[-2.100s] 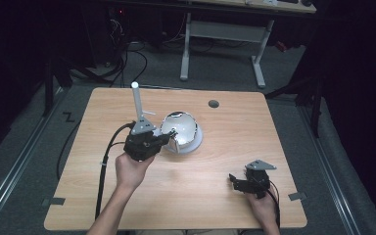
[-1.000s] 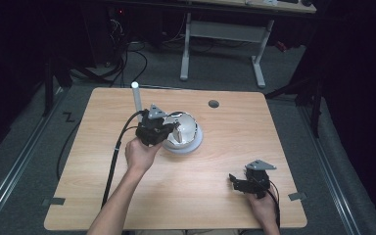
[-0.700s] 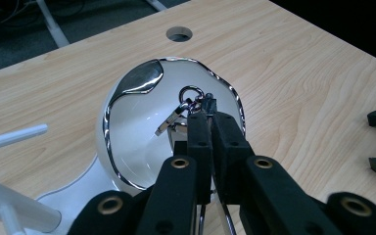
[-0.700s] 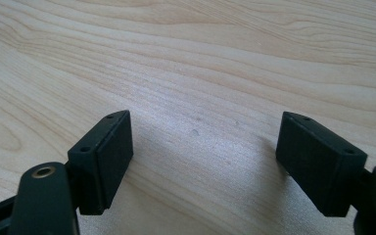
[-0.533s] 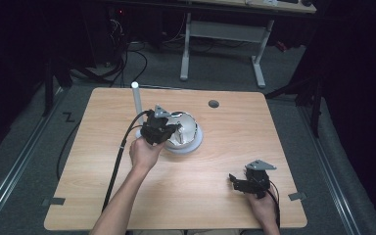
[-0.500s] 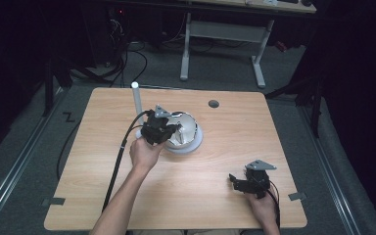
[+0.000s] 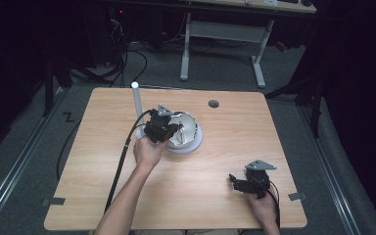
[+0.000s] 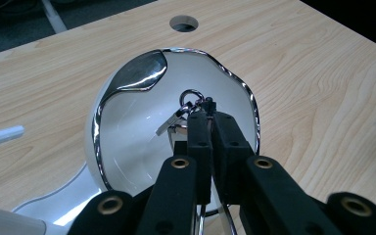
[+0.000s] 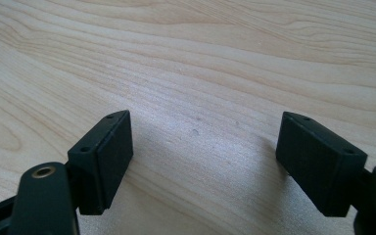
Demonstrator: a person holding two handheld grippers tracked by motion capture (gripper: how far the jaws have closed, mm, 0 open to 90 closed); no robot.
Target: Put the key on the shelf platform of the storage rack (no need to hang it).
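A white bowl (image 7: 190, 131) with a wavy chrome rim (image 8: 98, 122) sits left of the table's middle on a white base. My left gripper (image 7: 173, 129) reaches into it from the near left. Its jaws are shut (image 8: 206, 115) on a small metal key ring (image 8: 190, 96), and a silver key (image 8: 169, 125) hangs off to the side inside the bowl. At the table's near right my right gripper (image 7: 233, 179) rests on the wood, open (image 9: 200, 147), with only bare table between its jaws.
A white post (image 7: 137, 105) stands upright just left of the bowl. A round cable hole (image 7: 213, 104) is in the wooden table (image 7: 254, 142) behind the bowl. The left gripper's cable (image 7: 120, 166) trails toward the near edge.
My left gripper has moved forward and right, from the near left of the bowl to over and into it. The right gripper has stayed put.
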